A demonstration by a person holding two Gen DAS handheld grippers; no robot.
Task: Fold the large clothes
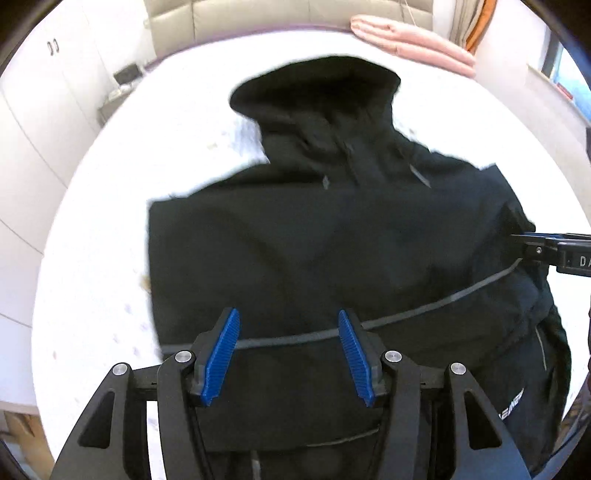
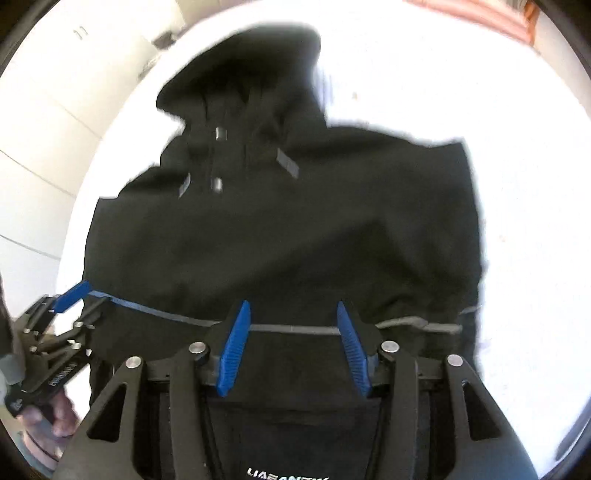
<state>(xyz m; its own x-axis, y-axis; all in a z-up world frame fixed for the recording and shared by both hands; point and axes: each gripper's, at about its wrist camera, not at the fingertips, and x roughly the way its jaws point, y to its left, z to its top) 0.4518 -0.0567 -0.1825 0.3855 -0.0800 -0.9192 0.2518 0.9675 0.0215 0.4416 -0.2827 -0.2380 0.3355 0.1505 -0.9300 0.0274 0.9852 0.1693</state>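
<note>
A large black hooded jacket (image 1: 314, 229) lies on a white bed (image 1: 110, 192), hood pointing away, a grey piping line across its lower part. My left gripper (image 1: 288, 328) is open, its blue pads straddling the grey piping near the jacket's near edge. My right gripper (image 2: 291, 317) is also open over the same piping further right on the jacket (image 2: 288, 221). The right gripper shows at the right edge of the left wrist view (image 1: 528, 243); the left gripper shows at the lower left of the right wrist view (image 2: 79, 295). Neither holds cloth.
Folded pink clothes (image 1: 410, 40) lie at the bed's far right corner. A beige headboard (image 1: 258, 14) stands beyond the bed. White cabinets (image 1: 40, 110) and a small bedside stand (image 1: 118, 92) are on the left. A window (image 1: 565, 74) is at the right.
</note>
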